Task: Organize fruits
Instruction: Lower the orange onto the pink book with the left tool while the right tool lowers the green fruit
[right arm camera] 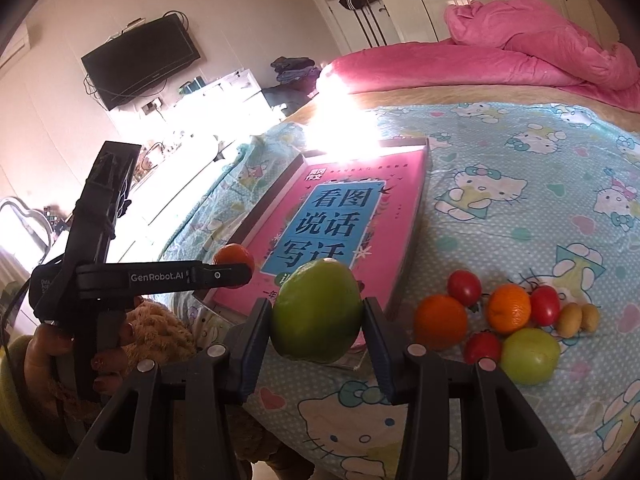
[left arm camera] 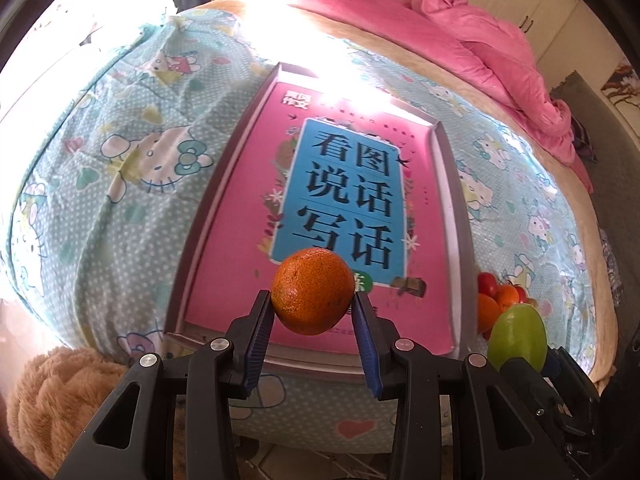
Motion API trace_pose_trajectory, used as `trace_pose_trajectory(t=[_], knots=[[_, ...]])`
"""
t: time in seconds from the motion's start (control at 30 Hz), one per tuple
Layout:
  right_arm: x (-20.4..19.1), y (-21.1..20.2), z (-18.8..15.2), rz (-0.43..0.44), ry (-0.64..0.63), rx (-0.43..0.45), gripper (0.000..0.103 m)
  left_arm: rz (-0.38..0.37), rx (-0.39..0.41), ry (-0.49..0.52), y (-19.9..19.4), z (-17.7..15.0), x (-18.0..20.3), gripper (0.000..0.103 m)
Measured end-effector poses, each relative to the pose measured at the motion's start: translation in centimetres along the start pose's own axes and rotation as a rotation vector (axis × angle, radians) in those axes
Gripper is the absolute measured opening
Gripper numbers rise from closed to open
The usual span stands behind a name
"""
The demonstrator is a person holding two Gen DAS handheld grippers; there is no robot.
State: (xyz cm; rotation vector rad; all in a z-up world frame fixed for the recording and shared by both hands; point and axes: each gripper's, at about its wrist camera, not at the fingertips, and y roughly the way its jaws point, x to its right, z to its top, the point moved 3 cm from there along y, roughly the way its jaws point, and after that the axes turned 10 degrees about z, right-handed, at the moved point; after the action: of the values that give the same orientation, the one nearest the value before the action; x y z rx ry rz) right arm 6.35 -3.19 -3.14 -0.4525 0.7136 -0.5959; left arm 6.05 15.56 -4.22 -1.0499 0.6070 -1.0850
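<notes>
Orange (left arm camera: pixel 312 291) clamped in left jaws; green fruit (right arm camera: pixel 316 312) in right jaws.

In the right wrist view a book (right arm camera: pixel 352 216) lies in a shallow tray (right arm camera: pixel 427 148) on the bedsheet (right arm camera: pixel 520 208) at frame centre. A cluster of fruit (right arm camera: pixel 508 328) lies on the sheet to the lower right of the tray, just beside its near corner. A bunched blanket (right arm camera: pixel 540 56) lies behind, at upper right. A television (right arm camera: pixel 140 62) hangs on the wall at upper left. In the left wrist view a plush toy (left arm camera: pixel 60 400) sits at lower left.
</notes>
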Motion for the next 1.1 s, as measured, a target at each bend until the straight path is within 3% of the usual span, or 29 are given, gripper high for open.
trace_pose_trajectory(t=[1.1], knots=[[0.4, 4.4, -0.4, -0.053, -0.044, -0.1, 0.046, 0.06, -0.075, -0.039, 3.0, 0.0, -1.9, 0.041]])
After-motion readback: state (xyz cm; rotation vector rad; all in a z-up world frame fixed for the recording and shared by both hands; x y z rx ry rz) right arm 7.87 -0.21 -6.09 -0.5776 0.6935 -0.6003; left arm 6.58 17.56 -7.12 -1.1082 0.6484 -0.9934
